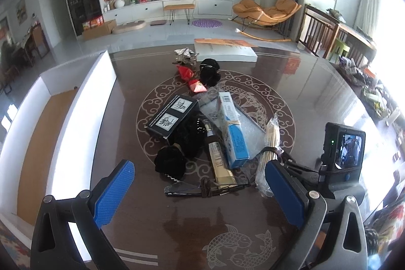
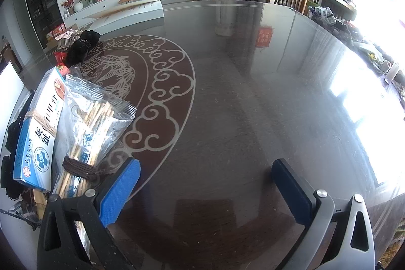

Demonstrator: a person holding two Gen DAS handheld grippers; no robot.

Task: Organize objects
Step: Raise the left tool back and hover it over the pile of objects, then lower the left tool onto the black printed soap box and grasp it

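Left hand-held gripper (image 1: 200,184) wide open, holding nothing, above the desk (image 1: 316,92). Just ahead: blue box (image 1: 231,128), black box (image 1: 173,117), gold tube (image 1: 220,161), black fabric pieces (image 1: 169,160), possibly scrunchies. Right hand-held gripper (image 2: 206,181) wide open, empty; bag of sticks (image 2: 88,133) touching its left finger.

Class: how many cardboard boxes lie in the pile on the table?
2. A black box lies on the pile's left; a blue-and-white box lies just right of it, beside the bagged sticks. Others may be hidden underneath.
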